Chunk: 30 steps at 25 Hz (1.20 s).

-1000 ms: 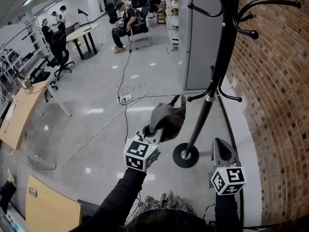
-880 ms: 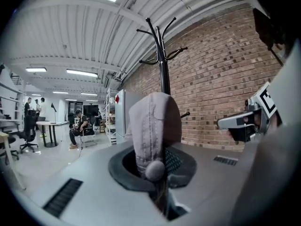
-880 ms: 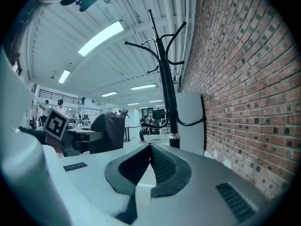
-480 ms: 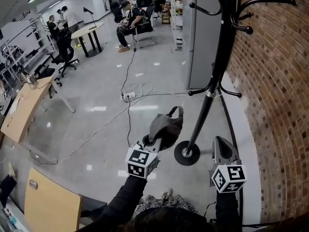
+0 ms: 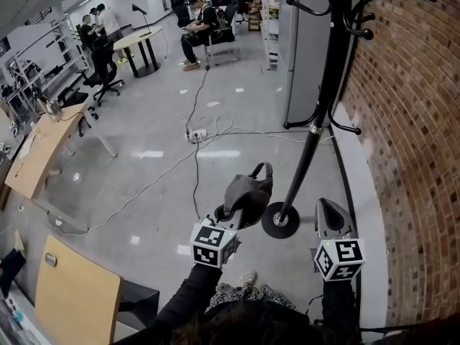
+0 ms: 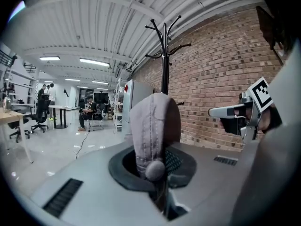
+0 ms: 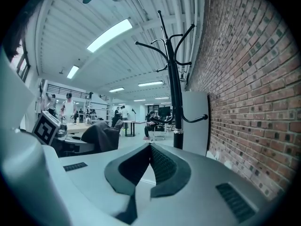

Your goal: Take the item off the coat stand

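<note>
Because the left hand-held gripper (image 5: 227,220) pinches the grey cap (image 5: 248,191) only by a narrow fold, the cloth could slip free and drop to the floor if the squeeze slackens, or its strap loop could catch the coat stand (image 5: 314,131) to its right; the cap stands up from those jaws at lower centre, clear of the stand; the right hand-held gripper (image 5: 329,215) is pressed together, empty

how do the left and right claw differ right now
The left claw is clamped on a grey cap; the right claw is closed on nothing. In the head view the left claw sits left of the coat stand base, while the right claw sits to its right, nearer the brick wall. Both are shut and point forward, away from the person.
</note>
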{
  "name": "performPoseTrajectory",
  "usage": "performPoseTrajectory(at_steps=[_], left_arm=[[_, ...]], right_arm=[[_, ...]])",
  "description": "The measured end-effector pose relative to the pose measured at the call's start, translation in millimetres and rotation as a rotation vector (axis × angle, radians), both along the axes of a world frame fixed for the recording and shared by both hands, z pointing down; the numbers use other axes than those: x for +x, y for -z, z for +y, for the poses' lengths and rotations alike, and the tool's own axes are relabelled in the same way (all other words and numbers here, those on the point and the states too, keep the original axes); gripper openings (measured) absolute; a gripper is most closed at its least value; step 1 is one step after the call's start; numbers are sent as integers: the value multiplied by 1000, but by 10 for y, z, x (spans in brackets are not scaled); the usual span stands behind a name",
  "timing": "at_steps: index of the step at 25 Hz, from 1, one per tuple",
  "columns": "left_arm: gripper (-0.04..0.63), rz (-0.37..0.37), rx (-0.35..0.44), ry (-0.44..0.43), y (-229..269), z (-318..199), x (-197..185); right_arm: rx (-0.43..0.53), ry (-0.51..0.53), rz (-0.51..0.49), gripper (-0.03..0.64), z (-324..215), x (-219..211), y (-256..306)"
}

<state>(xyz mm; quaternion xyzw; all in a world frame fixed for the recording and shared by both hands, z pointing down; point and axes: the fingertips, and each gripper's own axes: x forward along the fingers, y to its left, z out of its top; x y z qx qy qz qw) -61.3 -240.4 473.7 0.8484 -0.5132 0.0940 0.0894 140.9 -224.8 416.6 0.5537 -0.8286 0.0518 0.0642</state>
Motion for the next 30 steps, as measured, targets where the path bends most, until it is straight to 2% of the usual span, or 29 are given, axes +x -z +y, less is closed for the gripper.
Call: performPoseTrajectory(at_steps=[7, 30], left_arm=[[21, 1, -7, 9, -25, 113, 48], [21, 20, -6, -18, 28, 187, 159]], right_arm=[[49, -21, -7, 0, 75, 41, 79], [55, -58, 22, 0, 158, 112, 63]])
